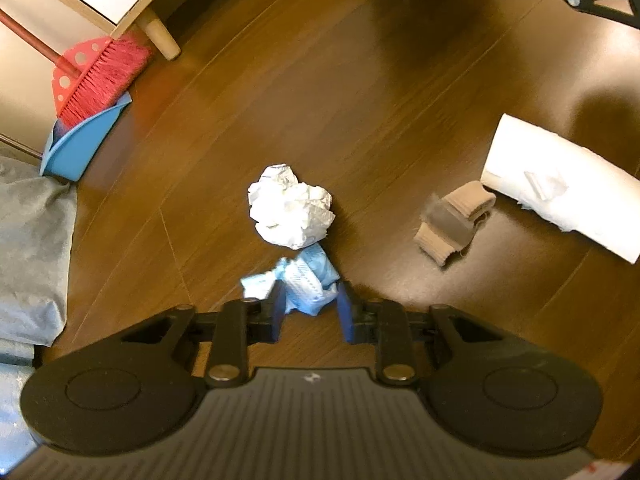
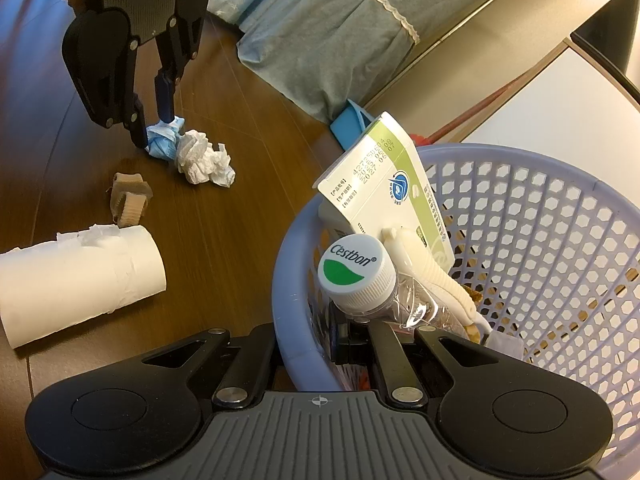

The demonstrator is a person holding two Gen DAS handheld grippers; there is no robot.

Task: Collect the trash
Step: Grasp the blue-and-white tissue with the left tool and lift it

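Observation:
A crumpled blue-and-white wrapper (image 1: pixel 308 280) lies on the dark wooden floor, and my left gripper (image 1: pixel 310 312) is shut on it, one pad against each side. The right wrist view shows the same pinch from the side: left gripper (image 2: pixel 154 132) pointing steeply down onto the wrapper (image 2: pixel 162 142). A white crumpled paper ball (image 1: pixel 290 208) (image 2: pixel 204 158) touches the wrapper on its far side. My right gripper (image 2: pixel 316 344) is shut on the rim of a lilac mesh basket (image 2: pixel 540 220) that holds a capped clear bottle (image 2: pixel 356 270), a green-and-white carton (image 2: pixel 384 184) and other trash.
A folded beige band (image 1: pixel 452 220) and a torn white paper roll (image 1: pixel 560 188) lie on the floor to the right. A red broom (image 1: pixel 100 76) stands in a blue dustpan (image 1: pixel 80 144) by a wooden furniture leg (image 1: pixel 162 38). Grey-blue bedding (image 1: pixel 28 248) hangs at the left.

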